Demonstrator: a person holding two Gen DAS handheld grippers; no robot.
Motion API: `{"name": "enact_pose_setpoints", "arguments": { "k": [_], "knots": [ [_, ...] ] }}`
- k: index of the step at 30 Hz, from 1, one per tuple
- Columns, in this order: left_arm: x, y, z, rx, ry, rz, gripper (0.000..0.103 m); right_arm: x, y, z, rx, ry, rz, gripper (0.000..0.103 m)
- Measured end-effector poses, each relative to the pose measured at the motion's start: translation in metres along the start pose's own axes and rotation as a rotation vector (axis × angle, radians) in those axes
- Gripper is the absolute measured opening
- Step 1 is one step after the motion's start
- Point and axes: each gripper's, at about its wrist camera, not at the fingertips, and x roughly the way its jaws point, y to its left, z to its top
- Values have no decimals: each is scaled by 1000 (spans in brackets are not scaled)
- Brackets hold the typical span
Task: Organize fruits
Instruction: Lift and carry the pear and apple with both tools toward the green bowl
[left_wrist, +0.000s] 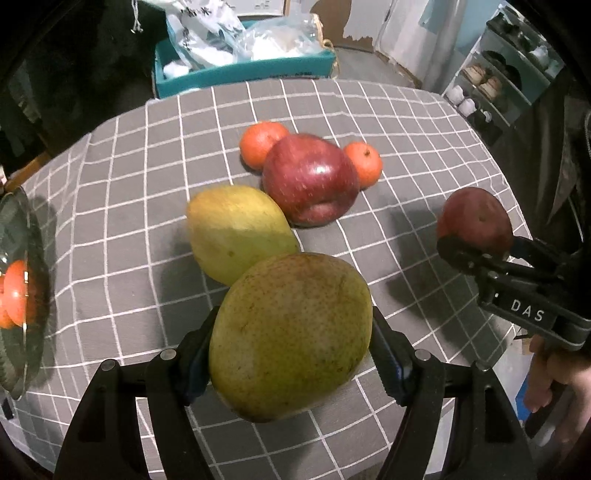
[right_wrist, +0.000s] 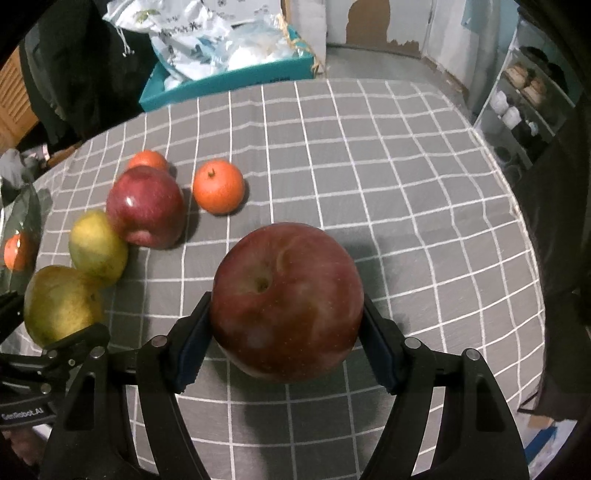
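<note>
Left tongs (left_wrist: 291, 354): I am clamping them on the large green-yellow mango (left_wrist: 291, 336), one pad on each flank, fruit lifted clear of the table (left_wrist: 129, 221). Opening is wide, about the mango's full breadth.
Right tongs (right_wrist: 286, 328): I am pinching them on a red apple (right_wrist: 286, 301), stem pit facing the camera, pads on its left and right sides. It appears raised above the cloth, judging by its shadow.
Fruit on the table: second mango (left_wrist: 240, 236), smaller and yellower, is lying just behind the held one; second apple (left_wrist: 310, 177) is touching or nearly touching it; two oranges (left_wrist: 262, 146) are flanking that apple at the back.
Glass bowl (left_wrist: 16, 288): sitting at the far left edge, with at least one orange fruit showing through its wall.
Destination: I cannot tell from these views where each kind belongs; the bowl is my guess.
Doing the step well: I am keeping both grips level and firm, since the mango is heavy and smooth and could rotate between the pads.
Clearance: I am planning to move one hand at a time, as the two tools are near each other.
Risk: lowering the mango carelessly could knock the yellower mango into the apple and set the oranges rolling.
Release: I would open only once the fruit is resting on something.
</note>
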Motion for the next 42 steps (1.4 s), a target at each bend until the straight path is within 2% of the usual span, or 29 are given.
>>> {"name": "enact_pose_setpoints", "arguments": {
  "k": [22,42],
  "knots": [
    [-83,25,21,-31,-213,57,76,-73,22,25,-26,-183,9,74],
    [-142,73,20,-100,-349,112,76,-135,74,51,-104,-344,41,74]
  ]
}}
